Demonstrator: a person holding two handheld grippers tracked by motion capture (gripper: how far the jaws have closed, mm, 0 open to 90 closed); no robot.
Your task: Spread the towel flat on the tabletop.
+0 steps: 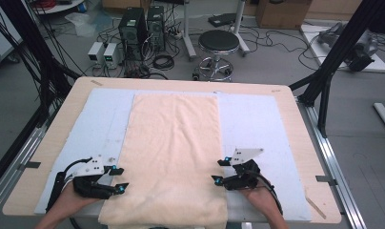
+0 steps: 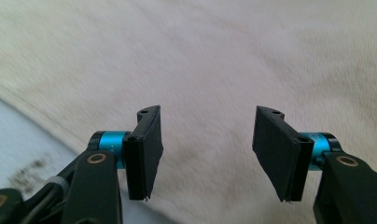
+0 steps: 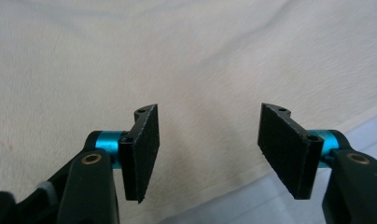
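Right, here we are over the table, and the cream towel lies spread flat down the middle of the pale blue mat, its long side running away from the person and its near end hanging just over the front edge of the table. The left gripper sits at the towel's left edge near the front corner, held low in the person's left hand, jaws pointing inward across the cloth. In the left gripper view its two black pads stand well apart with nothing between them, towel beneath and a strip of blue mat at the lower left. Over on the other side, the right gripper mirrors it at the towel's right edge, the right hand coming in from the bottom of the high view, grey plate on top. In the right gripper view its jaws are apart too, empty, pads poised above the cloth with the hem and the mat showing at the lower right. Neither gripper pinches the fabric; whether the pad tips graze it, I can't tell. Beyond the table, a round black stool and two computer towers stand on the floor.
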